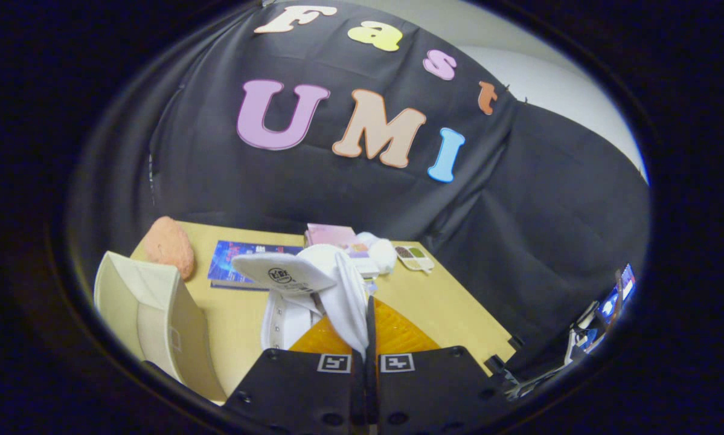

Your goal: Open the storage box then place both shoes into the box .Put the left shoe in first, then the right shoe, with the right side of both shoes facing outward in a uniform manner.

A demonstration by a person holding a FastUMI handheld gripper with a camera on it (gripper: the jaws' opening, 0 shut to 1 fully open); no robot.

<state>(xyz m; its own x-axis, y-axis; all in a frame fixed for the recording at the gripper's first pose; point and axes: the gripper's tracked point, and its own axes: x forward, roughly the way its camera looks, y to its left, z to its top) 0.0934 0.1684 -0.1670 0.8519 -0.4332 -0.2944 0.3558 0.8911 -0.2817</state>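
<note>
A wooden table (452, 314) fills the lower middle of the frame, set against the black cloth wall.

At the lower left stands the storage box (156, 320). It is cream white and its open side faces the middle of the table. You can see its pale inside, and it sits just to the left of the fingers.

At the bottom middle is the gripper (365, 362). Its two black fingers are pressed close together, with only a thin gap between them. They pinch a fold of soft white cloth from the shoe (313, 290). The white shoe hangs lifted just ahead of the fingers, tipped over so its flat sole with a round stamp points up and left.

Under the shoe lies an orange mat (398, 332) with little bumps on it, right in front of the fingers.

Farther back on the table lies a blue book (241, 266), left of the shoe. A bumpy orange lump (169, 246) sits at the table's far left corner, above the box. A pink book (331, 234) lies at the back middle. Beside it to the right is a small white fluffy thing (383, 252), and then a little tray (416, 258) with brown and green bits in it.

At the lower right edge of the frame a small bright screen (618, 296) glows, well apart from the table things.
</note>
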